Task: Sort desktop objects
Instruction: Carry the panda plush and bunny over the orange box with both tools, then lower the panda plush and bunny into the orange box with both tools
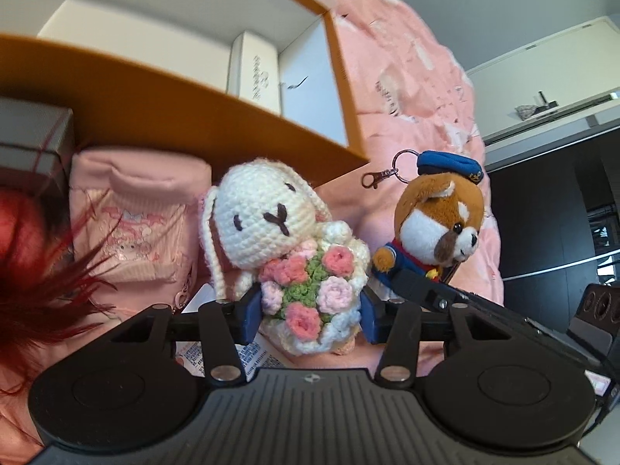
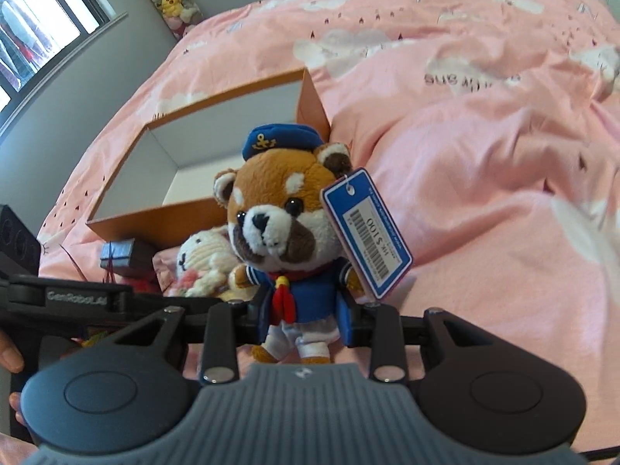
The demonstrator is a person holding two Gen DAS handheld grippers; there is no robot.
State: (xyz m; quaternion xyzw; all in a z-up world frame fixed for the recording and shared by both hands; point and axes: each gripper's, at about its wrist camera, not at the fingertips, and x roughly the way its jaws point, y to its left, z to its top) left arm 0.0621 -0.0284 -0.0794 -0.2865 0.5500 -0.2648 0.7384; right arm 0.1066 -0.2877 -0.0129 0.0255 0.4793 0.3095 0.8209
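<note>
My left gripper (image 1: 308,306) is shut on a white crochet bunny (image 1: 267,213) that holds a pink and green bouquet; the blue pads press its body from both sides. My right gripper (image 2: 304,312) is shut on a brown plush bear (image 2: 279,213) in a blue sailor cap and suit, with a blue price tag (image 2: 366,232) hanging from its ear. The bear also shows in the left wrist view (image 1: 441,217), just right of the bunny, with the right gripper's finger (image 1: 422,286) under it. The bunny shows in the right wrist view (image 2: 201,259), left of the bear.
An open orange box (image 1: 155,89) with a white inside lies behind the toys on the pink bedspread (image 2: 484,155); a white carton (image 1: 255,69) lies in it. A pink pouch (image 1: 135,213), a grey gift box (image 1: 31,143) and red feathers (image 1: 46,286) are at left.
</note>
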